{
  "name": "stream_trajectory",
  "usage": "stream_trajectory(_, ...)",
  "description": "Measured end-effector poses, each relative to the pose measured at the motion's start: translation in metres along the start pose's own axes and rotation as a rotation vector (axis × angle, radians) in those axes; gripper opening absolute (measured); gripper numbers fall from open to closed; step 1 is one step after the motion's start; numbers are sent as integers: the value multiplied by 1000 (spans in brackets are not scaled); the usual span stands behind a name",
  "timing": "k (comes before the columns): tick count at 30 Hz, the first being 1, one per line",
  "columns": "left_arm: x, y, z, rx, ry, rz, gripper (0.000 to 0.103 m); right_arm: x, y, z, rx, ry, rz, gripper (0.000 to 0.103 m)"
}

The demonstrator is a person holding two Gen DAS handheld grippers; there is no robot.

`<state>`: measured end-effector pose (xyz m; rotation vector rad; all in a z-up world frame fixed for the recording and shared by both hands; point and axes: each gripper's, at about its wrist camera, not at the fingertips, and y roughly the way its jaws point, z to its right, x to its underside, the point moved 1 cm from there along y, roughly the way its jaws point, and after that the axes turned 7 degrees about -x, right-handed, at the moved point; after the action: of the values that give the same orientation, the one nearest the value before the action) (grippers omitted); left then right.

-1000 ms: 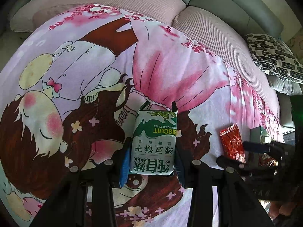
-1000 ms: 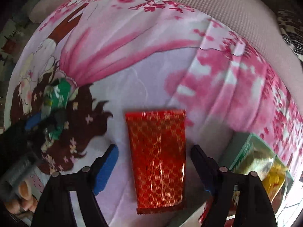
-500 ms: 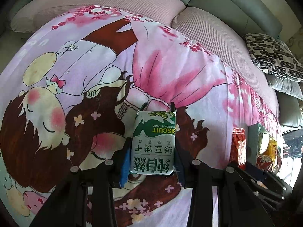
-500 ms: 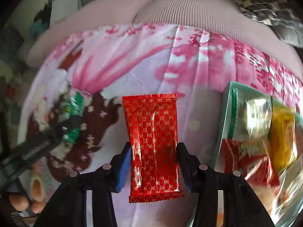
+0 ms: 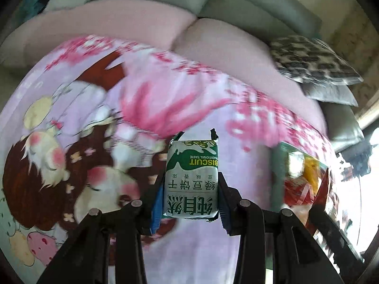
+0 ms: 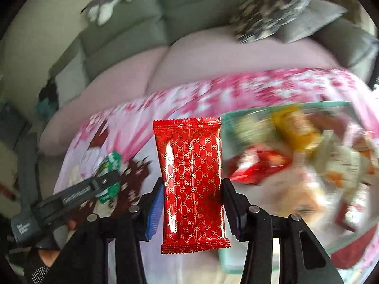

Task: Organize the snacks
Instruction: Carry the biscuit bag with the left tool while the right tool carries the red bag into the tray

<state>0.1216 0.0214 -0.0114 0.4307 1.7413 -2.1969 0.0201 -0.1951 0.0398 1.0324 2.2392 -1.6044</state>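
My left gripper [image 5: 190, 203] is shut on a green and white biscuit packet [image 5: 191, 179] and holds it above the pink cartoon blanket [image 5: 113, 123]. My right gripper [image 6: 192, 204] is shut on a red patterned snack packet [image 6: 191, 184] and holds it in the air, just left of a green-rimmed box [image 6: 279, 107] with several snacks in it. That box also shows at the right of the left wrist view [image 5: 279, 165]. The left gripper with its biscuit packet [image 6: 110, 172] shows at the lower left of the right wrist view.
The blanket lies over a pale pink sofa seat [image 5: 146, 23] with grey back cushions [image 5: 255, 2]. A black-and-white patterned pillow [image 5: 312, 59] and a grey pillow [image 5: 331, 92] lie at the right. A grey plush toy [image 6: 113, 2] rests on the sofa back.
The right gripper closed on the red packet and lifted it off the blanket toward the box. The left gripper rose and moved right with the biscuit packet, closer to the box.
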Motion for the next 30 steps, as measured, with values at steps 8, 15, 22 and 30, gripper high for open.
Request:
stream_trajectory(8,32,-16,91,213,227,-34,41,5,-58,74,168,131,88,50)
stream_trajectory(15,59,-12,144,263,347,-71,41,19,-65,109,207,192,68,50)
stream_trajectory(22,73,4,158,230,388,-103,42,20,-43,122,182,206,47,50)
stream_trajectory(30,66,-18,136,210,323,-36,66,21,-44,116,172,170,52,61)
